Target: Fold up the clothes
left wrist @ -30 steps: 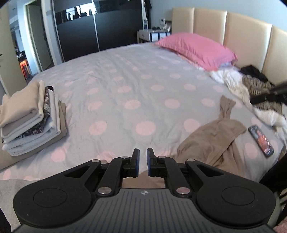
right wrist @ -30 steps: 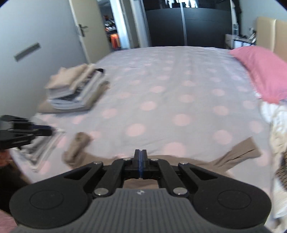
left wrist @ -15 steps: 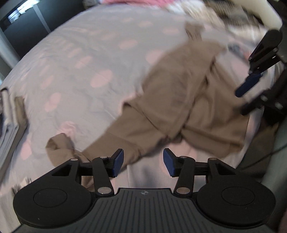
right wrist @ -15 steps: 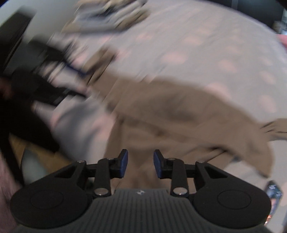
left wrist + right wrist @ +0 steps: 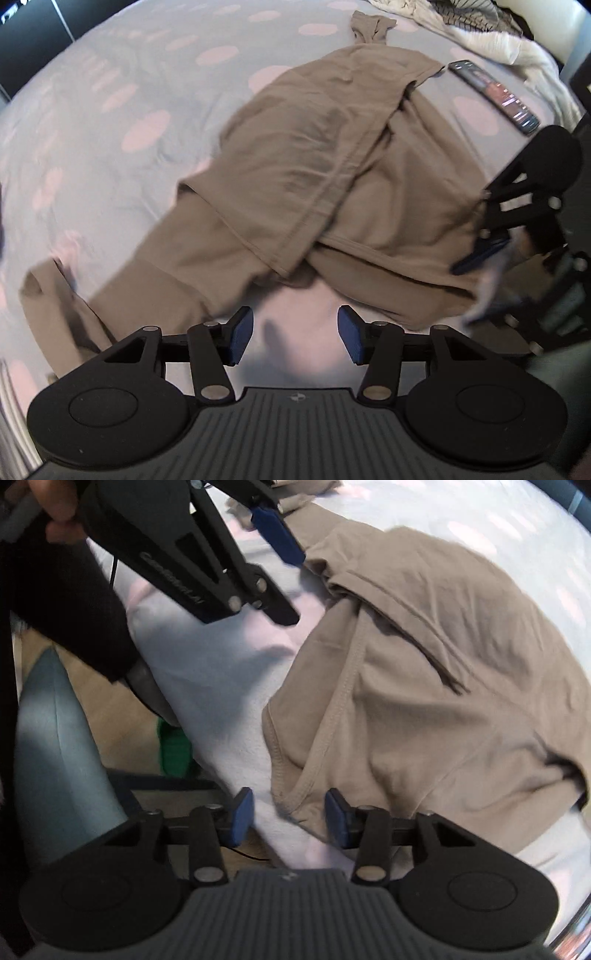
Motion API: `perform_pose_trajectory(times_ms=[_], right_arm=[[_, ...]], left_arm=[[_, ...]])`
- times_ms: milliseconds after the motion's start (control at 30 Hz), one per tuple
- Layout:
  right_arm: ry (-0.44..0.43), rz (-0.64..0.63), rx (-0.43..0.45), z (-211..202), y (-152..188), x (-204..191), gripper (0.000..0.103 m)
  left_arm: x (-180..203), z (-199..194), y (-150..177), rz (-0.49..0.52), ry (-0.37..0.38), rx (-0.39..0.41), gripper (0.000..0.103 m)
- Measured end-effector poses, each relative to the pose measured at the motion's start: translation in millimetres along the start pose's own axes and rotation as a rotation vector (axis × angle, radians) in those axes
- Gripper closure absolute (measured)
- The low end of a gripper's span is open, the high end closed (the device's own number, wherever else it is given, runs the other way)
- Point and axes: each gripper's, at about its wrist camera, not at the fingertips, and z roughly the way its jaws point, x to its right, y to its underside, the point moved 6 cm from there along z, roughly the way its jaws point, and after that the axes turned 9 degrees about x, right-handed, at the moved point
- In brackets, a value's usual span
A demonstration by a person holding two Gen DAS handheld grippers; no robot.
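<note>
Bedspread [image 5: 110, 110], pale lilac cotton with pink dots, fills my view. Across its near edge sprawls the crumpled tan long-sleeved jersey top [image 5: 314, 177], one sleeve trailing off to my left. My left gripper [image 5: 293, 338] hangs just short of that sleeve, blue pads spread wide, nothing between them. My right gripper [image 5: 282, 818] has its jaws parted around the top's stitched hem, not pinching it. Beyond the garment, a dark rectangular phone [image 5: 493, 96] lies screen-up near heaped pale laundry [image 5: 480, 33].

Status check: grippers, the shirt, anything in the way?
Left gripper and right gripper open, empty. Tan shirt crumpled on bed, unfolded. Phone beside it.
</note>
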Motion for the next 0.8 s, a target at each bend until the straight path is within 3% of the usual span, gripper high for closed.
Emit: perform_pose_trajectory(times_ms=[100,200,400,800], right_arm=[[0.019,-0.013,0.008,-3.7,1.1,3.1,0.083],[0.014,0.025,0.016,-8.2,2.4,8.8,0.093],[-0.038,0.134,0.056,-21.4,1.6,17.5,0.095],[-0.056,0.081,0.07,-28.2,-2.7,7.2,0.095]], left_arm=[[6.8,-5.6,4.1,-0.061,0.015,0.004,0.054],[11.6,-8.0,5.5,-0.168,0.056,0.006,0.054],[17.1,-4.0,10.3,-0.393,0.146,-0.012,0.053],[26.2,13.1,16.3,-0.828,0.315,-0.065,0.049]])
